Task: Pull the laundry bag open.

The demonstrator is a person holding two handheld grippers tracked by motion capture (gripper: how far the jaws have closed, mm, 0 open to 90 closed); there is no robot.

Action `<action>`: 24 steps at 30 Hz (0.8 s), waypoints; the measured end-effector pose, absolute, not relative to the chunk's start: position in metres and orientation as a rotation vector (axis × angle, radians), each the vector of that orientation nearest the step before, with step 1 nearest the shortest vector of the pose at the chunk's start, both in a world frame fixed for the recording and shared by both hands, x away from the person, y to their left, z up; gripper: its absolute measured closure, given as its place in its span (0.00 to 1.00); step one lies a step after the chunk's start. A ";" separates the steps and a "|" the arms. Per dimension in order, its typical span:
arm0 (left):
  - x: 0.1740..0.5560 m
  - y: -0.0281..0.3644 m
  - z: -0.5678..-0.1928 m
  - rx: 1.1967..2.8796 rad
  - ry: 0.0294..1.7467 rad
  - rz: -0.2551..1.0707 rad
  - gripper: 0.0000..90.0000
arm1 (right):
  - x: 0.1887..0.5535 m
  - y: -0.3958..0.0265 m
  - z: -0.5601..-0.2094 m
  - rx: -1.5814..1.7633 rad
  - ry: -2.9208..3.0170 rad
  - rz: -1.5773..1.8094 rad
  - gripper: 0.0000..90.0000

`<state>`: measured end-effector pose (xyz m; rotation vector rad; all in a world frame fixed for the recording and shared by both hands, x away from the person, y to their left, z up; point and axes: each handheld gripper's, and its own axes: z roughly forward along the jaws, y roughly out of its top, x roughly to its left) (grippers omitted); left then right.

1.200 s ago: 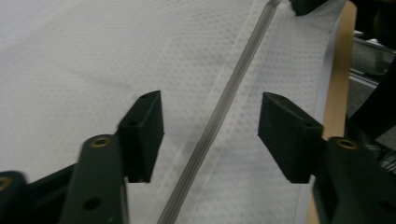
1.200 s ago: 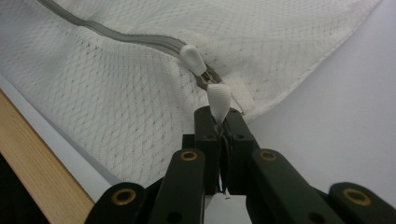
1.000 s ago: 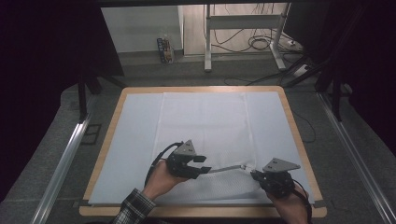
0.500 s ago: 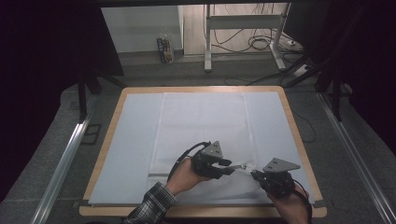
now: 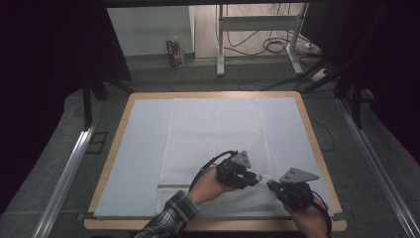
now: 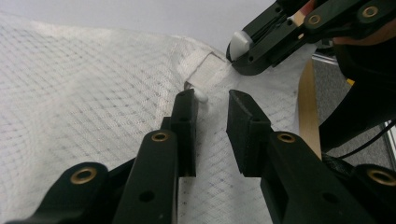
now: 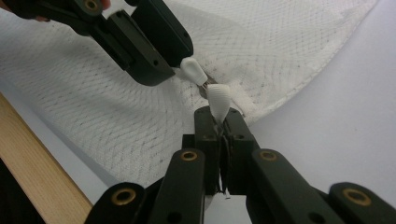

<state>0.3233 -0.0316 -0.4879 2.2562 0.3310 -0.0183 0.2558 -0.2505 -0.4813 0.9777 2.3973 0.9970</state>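
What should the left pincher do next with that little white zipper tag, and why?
Probably close the left gripper onto the white zipper pull. Its jaws have just been closing but stand apart, the pull at one jaw's tip. The right gripper already pinches the mesh bag's white end tab, steadying it.

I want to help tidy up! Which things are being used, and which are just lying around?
In use: mesh bag, zip pull, white tab.
Lying about: floor cables, small box, metal stand.
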 end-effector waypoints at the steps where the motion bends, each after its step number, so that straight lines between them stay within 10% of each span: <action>1: 0.324 -0.032 -0.489 2.258 0.333 -0.018 0.81 | 0.256 -0.250 -0.481 0.977 2.396 0.995 0.95; 24: 0.337 -0.048 -0.500 2.311 0.398 -0.105 0.90 | 0.254 -0.247 -0.481 0.932 2.399 0.991 0.96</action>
